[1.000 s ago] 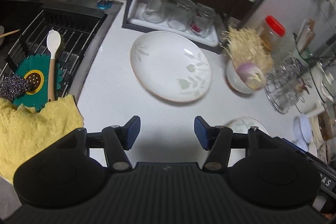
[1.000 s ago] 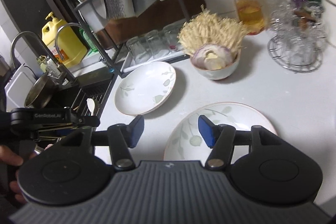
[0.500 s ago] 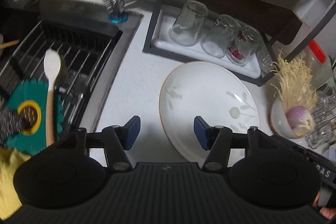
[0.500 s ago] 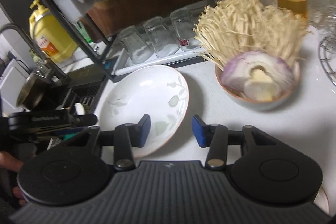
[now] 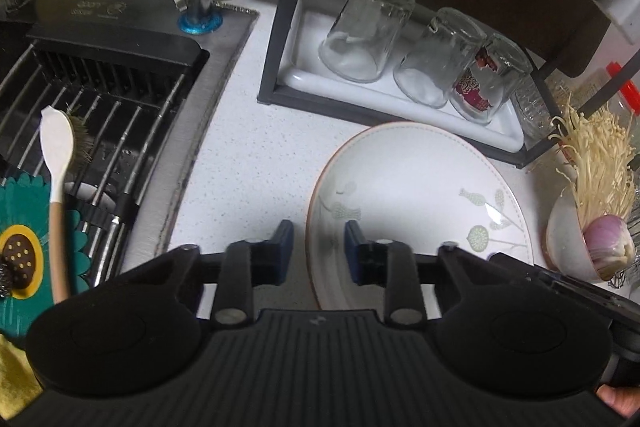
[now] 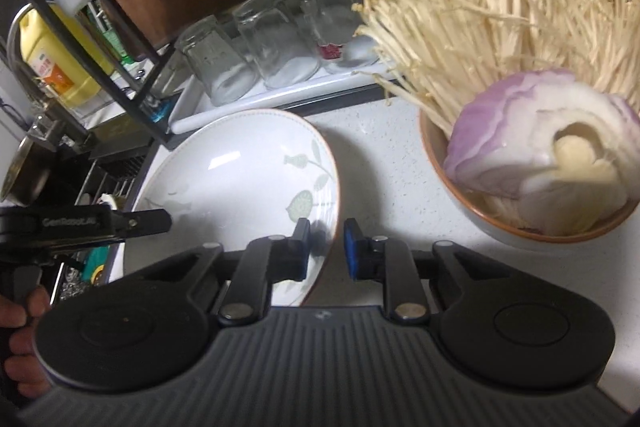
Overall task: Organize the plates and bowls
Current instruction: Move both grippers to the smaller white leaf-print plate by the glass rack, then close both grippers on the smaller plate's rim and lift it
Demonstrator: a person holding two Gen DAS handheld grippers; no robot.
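Plate [image 5: 416, 203] lies lower right of centre on the counter [image 5: 248, 163]. Left gripper [image 5: 316, 247] and right gripper [image 6: 326, 245], jaws just closing, each clamp opposite rims. Judged stiff, glazed, slippery, breakable; rim is the sound hold. Bowl [image 6: 520, 223] and rack [image 5: 360, 107] crowd close.

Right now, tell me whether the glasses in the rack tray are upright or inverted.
Inverted: all three glasses stand mouth-down on the white tray, bases up.

Plate [image 5: 416, 195] on counter [image 5: 248, 163], centre. Sink rack [image 5: 100, 115] at 9 o'clock, spoon [image 5: 56, 163] on it. Glasses [image 5: 368, 31] upside down on tray [image 5: 304, 75], 12 o'clock. Bowl [image 6: 480, 211] holding mushrooms [image 6: 480, 7] and onion [image 6: 540, 143] at 3 o'clock.
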